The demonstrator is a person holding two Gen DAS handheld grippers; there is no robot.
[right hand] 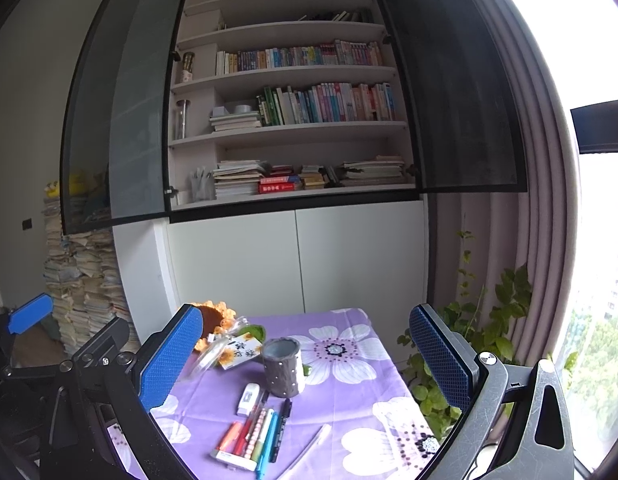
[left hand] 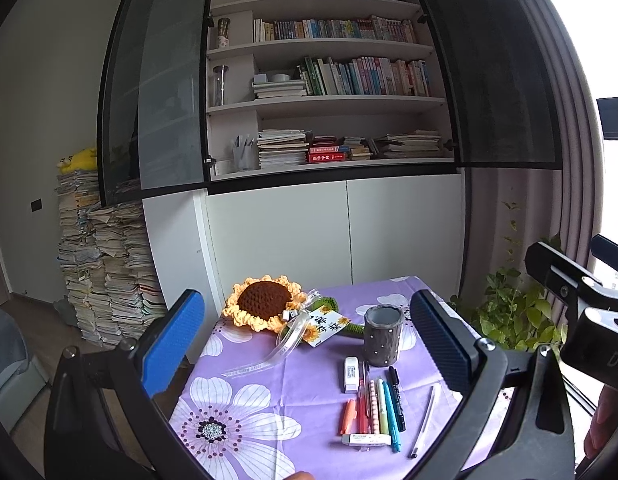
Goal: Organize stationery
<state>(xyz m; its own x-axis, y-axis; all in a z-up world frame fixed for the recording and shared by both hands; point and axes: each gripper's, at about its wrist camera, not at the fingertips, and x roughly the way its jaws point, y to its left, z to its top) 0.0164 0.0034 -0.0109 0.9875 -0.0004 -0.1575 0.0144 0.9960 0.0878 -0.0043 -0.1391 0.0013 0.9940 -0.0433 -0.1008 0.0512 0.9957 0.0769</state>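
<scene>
A grey dotted pen holder [left hand: 382,336] [right hand: 283,366] stands upright on the purple flowered tablecloth [left hand: 269,408] [right hand: 349,412]. In front of it lie several pens and markers [left hand: 375,404] [right hand: 261,430] side by side, a clear pen [left hand: 425,420] [right hand: 309,446] apart to the right, a white correction tape [left hand: 351,374] [right hand: 248,399] and a white eraser [left hand: 367,439] [right hand: 233,460]. My left gripper [left hand: 309,344] is open and empty, above the table. My right gripper [right hand: 305,356] is open and empty too, held above the stationery.
A crocheted sunflower [left hand: 265,302] [right hand: 213,320] with a ribbon and card lies at the table's back left. A white cabinet and open bookshelf [left hand: 329,80] stand behind. A leafy plant [left hand: 509,312] [right hand: 469,340] is at the right, stacked books [left hand: 105,272] at the left.
</scene>
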